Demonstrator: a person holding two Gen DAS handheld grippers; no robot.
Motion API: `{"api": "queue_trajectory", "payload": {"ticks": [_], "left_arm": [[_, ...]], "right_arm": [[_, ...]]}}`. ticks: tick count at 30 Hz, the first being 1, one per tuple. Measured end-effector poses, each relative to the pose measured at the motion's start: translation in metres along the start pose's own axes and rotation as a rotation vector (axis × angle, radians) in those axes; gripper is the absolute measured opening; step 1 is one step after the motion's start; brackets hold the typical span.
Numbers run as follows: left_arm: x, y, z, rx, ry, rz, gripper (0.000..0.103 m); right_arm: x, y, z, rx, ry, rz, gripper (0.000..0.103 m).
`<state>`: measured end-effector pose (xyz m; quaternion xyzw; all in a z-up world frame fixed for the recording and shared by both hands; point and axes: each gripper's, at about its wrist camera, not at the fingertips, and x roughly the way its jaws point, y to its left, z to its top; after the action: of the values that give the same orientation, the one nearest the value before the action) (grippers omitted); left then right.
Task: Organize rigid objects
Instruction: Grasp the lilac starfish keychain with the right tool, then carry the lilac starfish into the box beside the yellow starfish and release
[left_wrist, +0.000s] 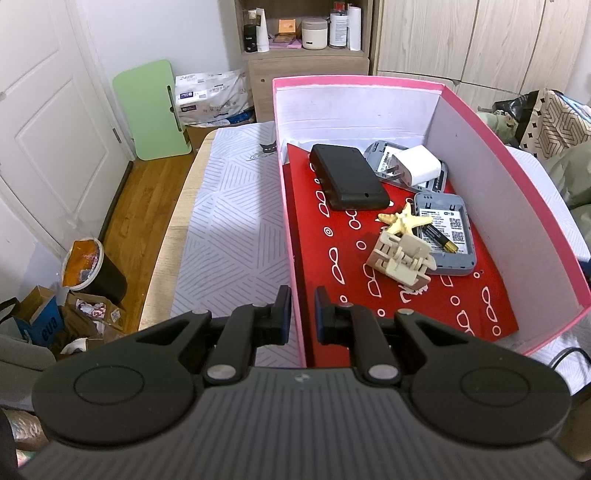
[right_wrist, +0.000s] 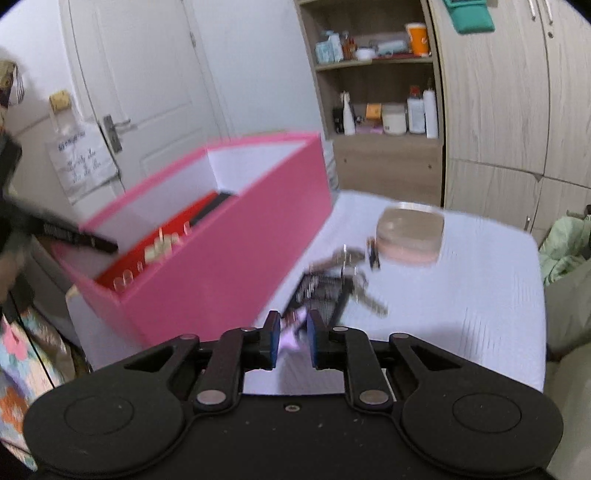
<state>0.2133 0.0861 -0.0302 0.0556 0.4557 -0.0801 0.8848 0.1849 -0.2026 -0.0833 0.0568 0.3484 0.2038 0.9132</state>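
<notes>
Clamping the pink box (left_wrist: 295, 206) near-side wall, the left hand-held gripper (left_wrist: 302, 314) has its jaws nearly closed, one pad inside and one outside.

Right hand-held gripper (right_wrist: 291, 334): jaws slightly apart, nothing gripped; a small lilac item (right_wrist: 290, 332) sits blurred in the gap, contact n/a.

Task items left on the counter (right_wrist: 480, 295): keys (right_wrist: 347, 269) at 12 o'clock from the right jaws, round tin (right_wrist: 410, 236) at 1 o'clock.

Risks:
- Narrow opening may nudge the keys off instead of straddling them.
- Blur suggests fast travel; a box strike could tip it against the left grip.

Left view only: box contents, e.g. black device (left_wrist: 347, 177), white charger (left_wrist: 417, 164), starfish (left_wrist: 404, 221). Right view only: loose items outside.
</notes>
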Motion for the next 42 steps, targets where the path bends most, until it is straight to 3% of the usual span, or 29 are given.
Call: {"api": "queue_trajectory", "payload": {"ticks": [2, 10, 14, 21, 23, 25, 26, 27, 28, 42], "left_arm": [[0.003, 0.001, 0.001, -0.007, 0.005, -0.004, 0.011], [-0.002, 0.004, 0.003, -0.001, -0.020, 0.002, 0.010], [-0.003, 0.008, 0.004, -0.004, -0.025, -0.002, 0.011], [-0.003, 0.007, 0.003, 0.013, -0.022, -0.003, 0.009], [-0.003, 0.008, 0.002, 0.016, -0.022, -0.008, 0.010], [-0.003, 0.008, 0.002, 0.025, -0.023, -0.009, 0.010], [-0.003, 0.007, 0.003, 0.033, -0.024, -0.003, 0.010], [-0.003, 0.006, 0.003, 0.048, -0.023, 0.004, 0.009], [-0.003, 0.004, 0.003, 0.062, -0.021, 0.008, 0.009], [-0.003, 0.007, 0.010, 0.084, 0.017, -0.009, 0.006]], "right_arm": [[0.007, -0.002, -0.004, 0.031, 0.019, 0.017, 0.023], [0.031, 0.004, -0.006, 0.023, 0.030, 0.016, 0.043], [0.043, 0.003, -0.003, 0.039, 0.036, 0.027, 0.045], [0.047, 0.026, -0.010, -0.120, 0.009, -0.025, 0.054], [0.044, 0.024, -0.011, -0.120, 0.003, -0.021, 0.048], [0.038, 0.019, -0.010, -0.093, -0.020, 0.003, 0.032], [0.035, 0.014, -0.009, -0.070, -0.026, 0.022, 0.028], [0.031, 0.009, -0.008, -0.044, -0.039, 0.046, 0.014], [0.026, 0.005, -0.007, -0.014, -0.052, 0.075, 0.011], [-0.007, 0.001, 0.012, -0.021, -0.159, 0.031, 0.010]]}}
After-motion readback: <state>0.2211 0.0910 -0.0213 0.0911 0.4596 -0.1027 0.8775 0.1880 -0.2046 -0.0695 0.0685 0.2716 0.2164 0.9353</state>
